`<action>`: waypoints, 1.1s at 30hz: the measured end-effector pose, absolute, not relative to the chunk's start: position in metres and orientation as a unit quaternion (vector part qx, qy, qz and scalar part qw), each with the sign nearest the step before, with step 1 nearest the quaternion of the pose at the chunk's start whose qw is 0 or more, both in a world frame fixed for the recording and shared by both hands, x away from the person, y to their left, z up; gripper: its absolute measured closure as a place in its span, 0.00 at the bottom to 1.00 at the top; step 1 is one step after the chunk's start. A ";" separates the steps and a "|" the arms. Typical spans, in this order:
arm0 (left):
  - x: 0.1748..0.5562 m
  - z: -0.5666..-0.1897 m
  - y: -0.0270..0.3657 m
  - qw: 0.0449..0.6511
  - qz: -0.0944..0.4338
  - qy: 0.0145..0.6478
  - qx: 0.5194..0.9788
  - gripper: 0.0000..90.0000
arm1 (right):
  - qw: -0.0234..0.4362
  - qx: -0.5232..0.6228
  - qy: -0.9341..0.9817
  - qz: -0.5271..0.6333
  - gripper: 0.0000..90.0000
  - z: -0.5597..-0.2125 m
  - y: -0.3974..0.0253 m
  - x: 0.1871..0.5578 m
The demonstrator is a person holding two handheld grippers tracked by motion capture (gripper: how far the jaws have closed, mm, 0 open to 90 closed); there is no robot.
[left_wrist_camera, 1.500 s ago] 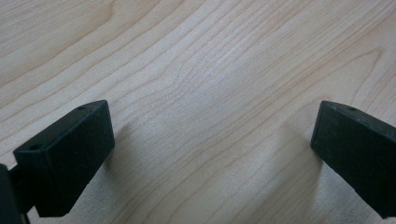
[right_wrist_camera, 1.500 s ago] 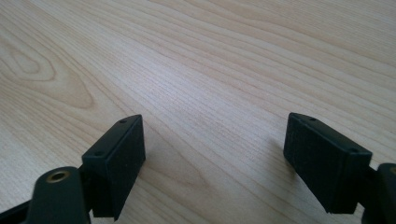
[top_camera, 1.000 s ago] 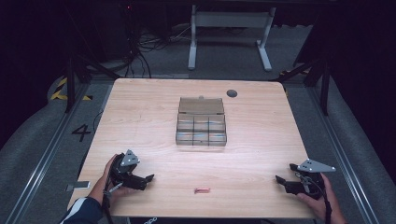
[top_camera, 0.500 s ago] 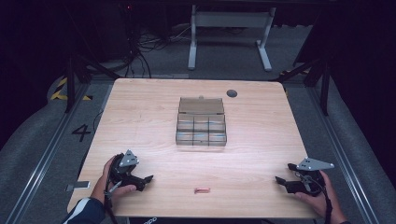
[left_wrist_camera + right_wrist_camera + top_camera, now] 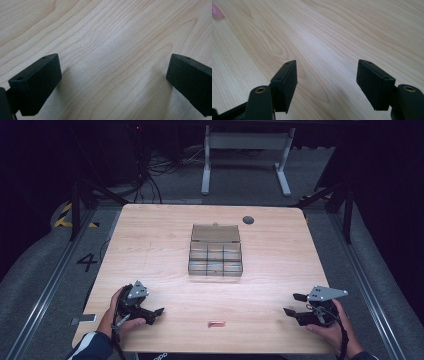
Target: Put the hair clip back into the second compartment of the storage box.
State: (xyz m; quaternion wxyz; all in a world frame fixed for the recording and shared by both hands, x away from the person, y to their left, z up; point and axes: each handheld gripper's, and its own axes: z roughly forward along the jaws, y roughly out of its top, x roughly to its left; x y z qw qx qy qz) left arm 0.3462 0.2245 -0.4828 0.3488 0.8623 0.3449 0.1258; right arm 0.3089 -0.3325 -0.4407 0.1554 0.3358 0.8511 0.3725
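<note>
My left gripper (image 5: pixel 150 312) fingers (image 5: pixel 37 85) spread wide, holding nothing, low over bare table (image 5: pixel 150 250). Right gripper (image 5: pixel 296 306) fingers (image 5: pixel 285 82) likewise apart, empty. The small pink piece (image 5: pixel 216 324) lies between both grippers, near the table's front edge, apart from each. Clear compartment box (image 5: pixel 215 251) sits beyond the pink piece, mid-table. Pale wood grain, open surface around the pink piece.

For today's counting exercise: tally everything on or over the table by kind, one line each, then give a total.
Handheld grippers: 2, the left gripper and the right gripper, both open.
Clear compartment boxes: 1, the box at mid-table.
Small pink items: 1, the pink piece near the front edge.
Dark round discs: 1, the disc at the far edge.
Total: 5
</note>
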 end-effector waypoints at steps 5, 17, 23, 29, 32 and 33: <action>0.346 -0.483 0.224 0.349 0.126 0.345 0.862 0.01 | 0.143 0.316 0.858 0.380 0.38 -0.437 -0.316 0.311; 0.346 -0.483 0.224 0.349 0.126 0.345 0.862 0.01 | 0.112 0.245 0.891 0.365 0.40 -0.439 -0.261 0.313; 0.346 -0.483 0.225 0.349 0.126 0.344 0.863 0.01 | 0.100 0.222 0.899 0.364 0.42 -0.439 -0.239 0.315; 0.346 -0.483 0.225 0.349 0.126 0.345 0.862 0.01 | 0.084 0.185 0.906 0.371 0.45 -0.436 -0.202 0.318; 0.346 -0.483 0.225 0.349 0.126 0.345 0.862 0.01 | 0.080 0.180 0.907 0.372 0.46 -0.437 -0.193 0.318; 0.346 -0.483 0.225 0.349 0.125 0.345 0.862 0.01 | 0.080 0.175 0.908 0.371 0.46 -0.438 -0.189 0.318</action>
